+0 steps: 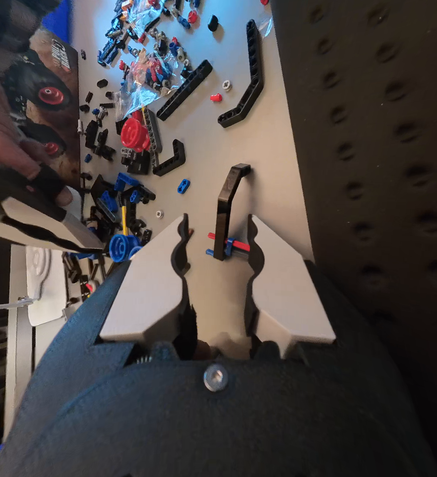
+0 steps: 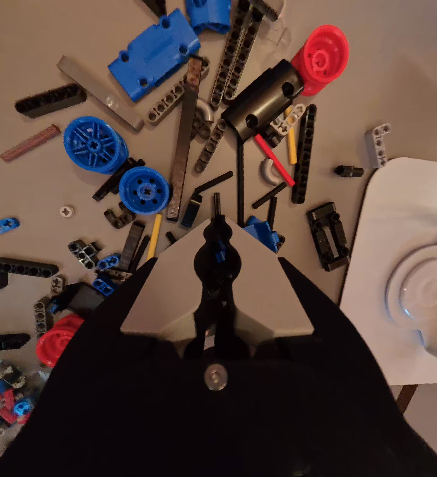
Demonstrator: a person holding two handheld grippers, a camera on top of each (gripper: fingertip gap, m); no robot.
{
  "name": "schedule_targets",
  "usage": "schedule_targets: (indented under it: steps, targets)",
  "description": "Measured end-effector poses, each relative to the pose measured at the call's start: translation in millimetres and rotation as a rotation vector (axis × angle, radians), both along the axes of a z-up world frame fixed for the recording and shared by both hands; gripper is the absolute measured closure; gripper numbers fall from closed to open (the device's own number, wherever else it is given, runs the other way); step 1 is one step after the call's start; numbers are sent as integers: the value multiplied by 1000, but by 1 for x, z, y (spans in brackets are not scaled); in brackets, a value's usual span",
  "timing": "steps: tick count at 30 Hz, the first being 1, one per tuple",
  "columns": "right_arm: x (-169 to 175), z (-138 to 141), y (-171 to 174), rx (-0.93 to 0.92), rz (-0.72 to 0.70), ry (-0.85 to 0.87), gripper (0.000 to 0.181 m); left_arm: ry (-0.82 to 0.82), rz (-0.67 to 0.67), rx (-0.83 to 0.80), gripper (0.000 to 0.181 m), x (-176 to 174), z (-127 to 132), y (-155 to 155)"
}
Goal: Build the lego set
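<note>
Left hand-held gripper (image 1: 217, 240): spread wide, grey wedge fingers flanking a small sub-assembly without pinching it — a glossy black angled plastic beam (image 1: 227, 209) crossed by a thin red axle (image 1: 240, 244) through a blue connector, just inside the finger at 3 o'clock. Right hand-held gripper (image 2: 218, 227): pressed together on a slim black axle pin (image 2: 216, 204) pointing to 12 o'clock. Barely begun, judging by the matte grey bench (image 1: 269, 154): ribbed blue wheel hubs (image 2: 96, 144) at 10 o'clock, red hub (image 2: 320, 59) at 1 o'clock, holed black beams, crinkled clear bags still loose.
</note>
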State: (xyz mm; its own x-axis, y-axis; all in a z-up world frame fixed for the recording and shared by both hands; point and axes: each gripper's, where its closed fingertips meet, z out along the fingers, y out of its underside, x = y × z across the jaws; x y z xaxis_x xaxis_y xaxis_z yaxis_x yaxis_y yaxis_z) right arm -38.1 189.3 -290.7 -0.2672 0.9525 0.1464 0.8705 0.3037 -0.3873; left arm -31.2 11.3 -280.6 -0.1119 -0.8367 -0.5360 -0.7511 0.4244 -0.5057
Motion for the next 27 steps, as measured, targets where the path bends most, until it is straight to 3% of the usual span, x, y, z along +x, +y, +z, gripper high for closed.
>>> schedule_targets:
  steps: [4, 7, 10, 12, 16, 20, 23, 27]
  targets:
    - [1, 37, -12, 95, -18, 136, 181, -156, 34, -51, 129, -1, 31, 2]
    - [3, 73, -39, 248, 30, 240, 180, -375, 209, -50, 142, -9, 77, 32]
    - [-1, 101, -79, 377, 76, 329, 181, -559, 342, -108, 152, -15, 107, 56]
    - [-1, 110, -102, 448, 98, 357, 181, -581, 338, -115, 155, -10, 113, 57]
    - [0, 120, -128, 529, 103, 384, 180, -444, 331, 11, 180, 0, 101, 56]
    - [6, 123, -136, 575, 81, 377, 180, -465, 310, 21, 181, 7, 105, 48]
    - [11, 133, -140, 442, -9, 473, 179, -535, 280, 17, 181, 10, 115, 43]
    - [20, 152, -149, 51, -149, 716, 172, -692, 168, 16, 181, 12, 142, 28]
